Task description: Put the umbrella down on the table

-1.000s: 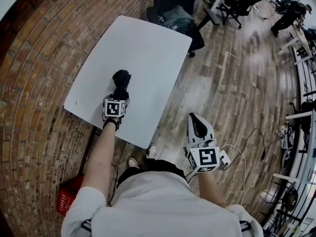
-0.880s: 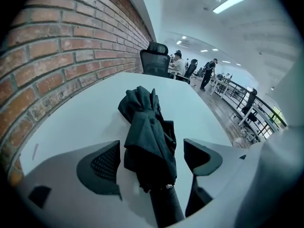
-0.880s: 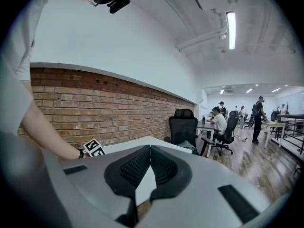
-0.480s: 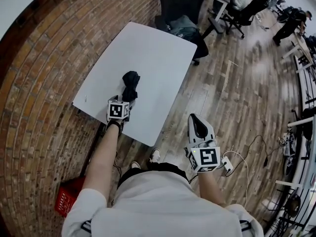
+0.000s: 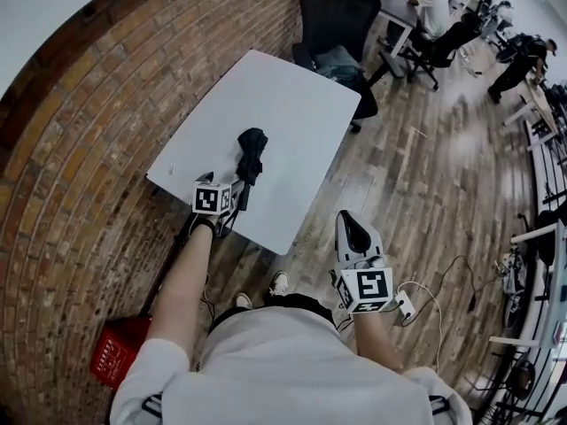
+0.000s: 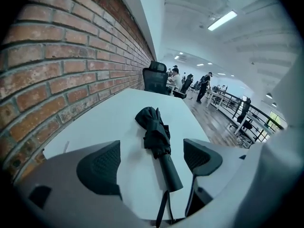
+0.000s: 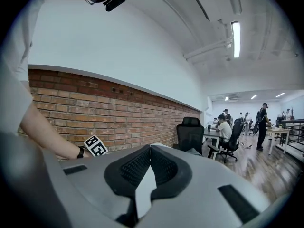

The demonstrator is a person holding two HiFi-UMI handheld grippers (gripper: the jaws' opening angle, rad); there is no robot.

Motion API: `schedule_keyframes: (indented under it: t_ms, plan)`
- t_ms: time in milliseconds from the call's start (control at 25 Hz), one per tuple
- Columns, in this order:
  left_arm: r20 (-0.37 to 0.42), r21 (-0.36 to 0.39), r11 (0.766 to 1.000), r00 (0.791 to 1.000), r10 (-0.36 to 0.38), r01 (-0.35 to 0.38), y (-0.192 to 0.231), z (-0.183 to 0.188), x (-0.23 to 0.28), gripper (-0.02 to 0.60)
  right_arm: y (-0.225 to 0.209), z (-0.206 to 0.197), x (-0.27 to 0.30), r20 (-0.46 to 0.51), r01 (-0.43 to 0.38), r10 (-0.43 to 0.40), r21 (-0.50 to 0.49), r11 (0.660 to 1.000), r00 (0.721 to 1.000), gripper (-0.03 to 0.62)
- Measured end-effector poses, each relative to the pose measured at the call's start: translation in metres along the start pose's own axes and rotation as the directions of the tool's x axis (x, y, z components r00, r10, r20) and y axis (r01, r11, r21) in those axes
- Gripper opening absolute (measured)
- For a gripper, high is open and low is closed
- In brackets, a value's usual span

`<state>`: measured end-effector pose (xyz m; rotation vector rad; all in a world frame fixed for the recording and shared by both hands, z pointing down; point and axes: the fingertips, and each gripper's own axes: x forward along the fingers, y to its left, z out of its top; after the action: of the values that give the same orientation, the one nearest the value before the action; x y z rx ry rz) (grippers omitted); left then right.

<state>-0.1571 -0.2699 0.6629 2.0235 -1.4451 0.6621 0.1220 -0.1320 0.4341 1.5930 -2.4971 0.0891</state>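
1. My left gripper (image 5: 229, 198) sits at the near edge of the white tabletop (image 5: 266, 96); its jaws stand wide apart and neither pad touches anything.
2. The umbrella (image 5: 251, 149) is folded, black, and lies flat on the tabletop near that edge; in the left gripper view its bunched canopy points away from me and its handle points back toward me.
3. In that same view the umbrella (image 6: 156, 137) has its handle end lying in the gap between the jaws of my left gripper (image 6: 153, 156), clear of both pads; a thin black strap (image 6: 164, 208) trails from the handle toward me, past the tabletop (image 6: 109, 118) edge.
4. My right gripper (image 5: 354, 228) is held out over the wooden floor (image 5: 425, 175), well apart from the tabletop and the umbrella; the right gripper view shows my right gripper (image 7: 150, 163) with its jaws closed together and nothing between them.
5. A brick wall (image 5: 80, 140) runs along the far left side of the tabletop; a black office chair (image 5: 332, 16) stands at its far end; a red crate (image 5: 113, 357) sits on the floor near the wall, beside my left arm.
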Motion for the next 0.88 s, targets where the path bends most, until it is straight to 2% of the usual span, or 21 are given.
schedule_keyframes:
  t_ms: [280,480,560,680,880]
  plan:
    - [0.087,-0.019,1.0,0.996,-0.004,0.005,0.013,0.01,-0.041,0.397,0.042,0.003,-0.009,-0.001,-0.036,0.036,-0.003,0.999,0.999,0.02]
    - [0.169,-0.044,0.999,0.986,0.006,0.002,0.016,0.009,-0.065,0.2,0.061,0.011,-0.009,0.012,-0.046,0.046,-0.023,0.999,0.999,0.02]
    - [0.208,-0.063,0.998,0.978,0.003,0.01,0.017,0.01,-0.073,0.147,0.068,0.012,-0.01,0.011,-0.048,0.049,-0.029,0.998,0.999,0.02]
    - [0.264,-0.075,0.996,0.964,-0.016,0.038,0.014,0.016,-0.085,0.081,0.077,0.011,-0.012,0.006,-0.05,0.051,-0.035,0.998,0.999,0.02]
    - [0.294,0.021,0.993,0.949,-0.114,0.113,-0.009,0.027,-0.102,0.025,0.089,0.006,-0.014,-0.007,-0.053,0.053,-0.034,0.998,0.999,0.02]
